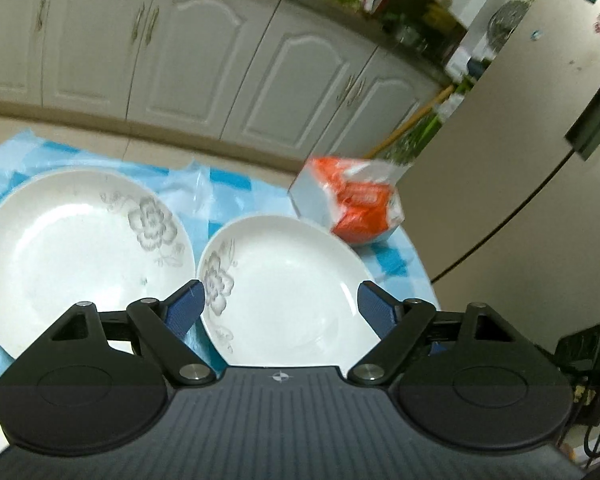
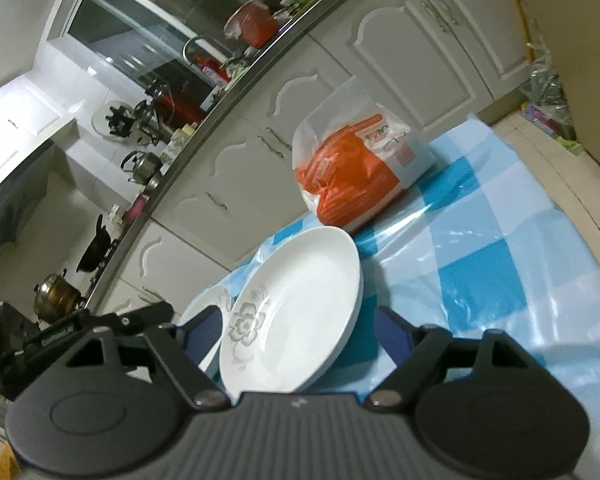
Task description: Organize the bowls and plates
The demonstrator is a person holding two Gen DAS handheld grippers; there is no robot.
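Two white plates with grey flower prints lie on a blue checked tablecloth [image 1: 236,196]. In the left wrist view the larger plate [image 1: 80,256] is at the left and the smaller plate [image 1: 284,292] is in the middle. My left gripper [image 1: 280,304] is open, its blue fingers on either side of the smaller plate, just above it. In the right wrist view the smaller plate [image 2: 296,312] lies between the open fingers of my right gripper [image 2: 300,332], tilted up at its right edge. The other plate's rim [image 2: 208,304] shows behind the left finger.
An orange and white plastic bag [image 1: 356,204] sits on the cloth behind the plates; it also shows in the right wrist view [image 2: 360,172]. White kitchen cabinets [image 1: 204,64] run behind the table. A fridge [image 1: 520,140] stands at the right. My left gripper's body [image 2: 60,332] shows at left.
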